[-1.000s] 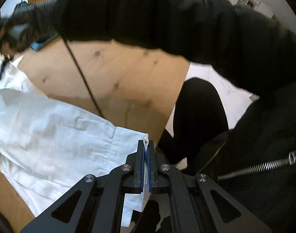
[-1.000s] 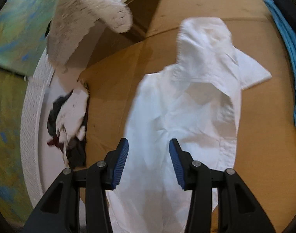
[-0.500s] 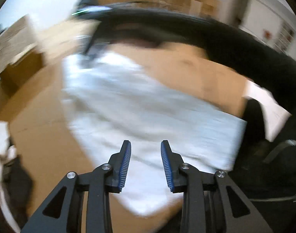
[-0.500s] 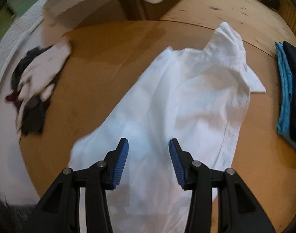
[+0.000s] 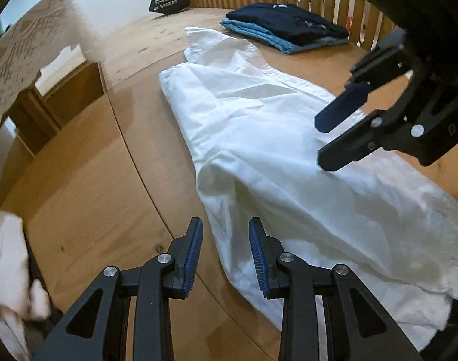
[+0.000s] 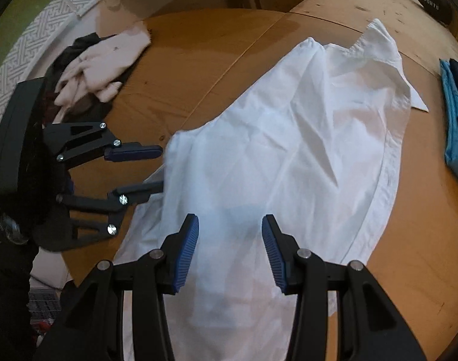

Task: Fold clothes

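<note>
Lying spread on the wooden desk [image 5: 87, 198], the white shirt [image 5: 277, 156] is only partly folded: one side looks turned in over the body, leaving a long narrow band. In the left wrist view its long axis runs from about 11 o'clock, where the collar [image 5: 198, 37] points away, down to 5 o'clock, where the hem hangs near the desk's near edge. In the right wrist view the same axis runs from 1 o'clock at the collar to 6 o'clock at the hem.

I judge the step in hand to be a re-grip between folds. Neither tool holds cloth. The left gripper [image 5: 225, 249] has its jaws apart, straddling the shirt's left edge low in its view, just above or touching it; I cannot tell which. The right gripper [image 6: 230, 249] hovers with jaws wide over the lower body of the shirt.

The next move probably calls for each gripper to pinch an edge near the hem, or the remaining loose side, and carry it across or up toward the collar so the layers stay aligned. Thin cloth like this may slip or bunch, so the jaws should catch all the layers at once.

Beyond the shirt, at 12 to 1 o'clock in the left view, sits a stack of folded clothes [image 5: 286, 27], dark blue over light blue. A heap of unfolded clothes [image 6: 99, 66] lies at 10 o'clock in the right view.
</note>
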`<state>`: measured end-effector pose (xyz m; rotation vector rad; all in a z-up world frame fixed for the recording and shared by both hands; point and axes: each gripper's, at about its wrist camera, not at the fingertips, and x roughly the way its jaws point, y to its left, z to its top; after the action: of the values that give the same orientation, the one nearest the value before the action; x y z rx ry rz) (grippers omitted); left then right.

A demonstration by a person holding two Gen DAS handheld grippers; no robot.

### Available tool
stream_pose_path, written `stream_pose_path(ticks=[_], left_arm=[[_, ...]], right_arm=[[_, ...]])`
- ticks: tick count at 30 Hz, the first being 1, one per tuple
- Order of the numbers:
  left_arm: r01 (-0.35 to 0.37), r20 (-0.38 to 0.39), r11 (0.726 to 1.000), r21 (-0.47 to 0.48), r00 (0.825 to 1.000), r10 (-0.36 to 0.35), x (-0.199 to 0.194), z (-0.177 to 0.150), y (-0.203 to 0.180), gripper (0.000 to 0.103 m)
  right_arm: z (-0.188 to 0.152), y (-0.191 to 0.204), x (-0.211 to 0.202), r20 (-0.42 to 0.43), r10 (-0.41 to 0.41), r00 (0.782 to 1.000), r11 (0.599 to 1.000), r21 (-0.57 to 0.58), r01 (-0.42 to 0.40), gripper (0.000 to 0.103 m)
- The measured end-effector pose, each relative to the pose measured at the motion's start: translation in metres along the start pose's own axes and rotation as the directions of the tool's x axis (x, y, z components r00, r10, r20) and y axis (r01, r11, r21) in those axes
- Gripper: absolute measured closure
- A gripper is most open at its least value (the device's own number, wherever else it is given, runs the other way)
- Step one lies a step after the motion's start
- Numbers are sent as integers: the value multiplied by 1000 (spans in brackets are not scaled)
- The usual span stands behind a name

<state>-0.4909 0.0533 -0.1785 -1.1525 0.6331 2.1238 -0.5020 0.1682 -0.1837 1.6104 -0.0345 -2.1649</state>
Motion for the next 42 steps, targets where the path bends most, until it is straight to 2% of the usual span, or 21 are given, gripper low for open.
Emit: stream_pose_path(ticks=[2, 5, 8, 13, 18, 22, 24, 25, 27, 29, 32, 35, 39, 42], left_arm=[[-18, 2, 1000, 2, 1000, 18, 7, 2, 0, 72], [-22, 28, 995, -93, 999, 25, 12, 4, 14, 73], [-8, 58, 978, -208, 998, 21, 14, -1, 32, 73], [12, 51, 945, -327, 999, 5, 21, -16, 52, 65], [2, 89, 962, -274, 996, 23, -18, -22, 49, 65], [-38, 157, 980, -198, 985, 70, -54, -10, 42, 65], [-79, 168, 986, -144, 980, 103, -65, -4, 37, 65], [-81, 156, 988, -135, 983, 102, -65, -4, 38, 65], [-46, 144, 986, -158, 987, 69, -64, -5, 44, 66], [0, 166, 984, -179, 986, 30, -59, 0, 48, 66], [73, 163, 987, -146, 985, -49, -41, 10, 39, 66], [124, 90, 985, -118, 989, -114, -16, 9, 29, 66], [93, 13, 989, -114, 996, -92, 0, -17, 24, 66], [58, 11, 990, -130, 998, -57, 1, -30, 28, 64]], right_arm=[[5, -4, 4, -11, 16, 1000, 1000, 11, -16, 60], [7, -9, 14, -43, 12, 999, 1000, 23, -11, 60], [2, -11, 27, -109, 4, 994, 1000, 1, -4, 60], [4, -8, 20, -119, 15, 993, 999, -32, -19, 59], [6, -5, 12, -124, 29, 992, 997, -65, -37, 59], [47, -30, -6, -1, 54, 999, 998, 27, -54, 59], [70, -44, -16, 66, 62, 996, 995, 77, -67, 59], [79, -45, -12, 73, 67, 995, 994, 83, -73, 59], [94, -44, 4, 68, 77, 995, 993, 80, -83, 59], [100, -38, 21, 32, 57, 998, 995, 81, -59, 59], [90, -33, 28, -20, 89, 996, 992, 93, -87, 59], [63, -30, 11, -42, 81, 996, 994, 79, -77, 59], [-2, -22, -27, -74, 82, 994, 995, 58, -78, 59], [-59, -13, -50, -86, 104, 991, 994, 39, -101, 59]])
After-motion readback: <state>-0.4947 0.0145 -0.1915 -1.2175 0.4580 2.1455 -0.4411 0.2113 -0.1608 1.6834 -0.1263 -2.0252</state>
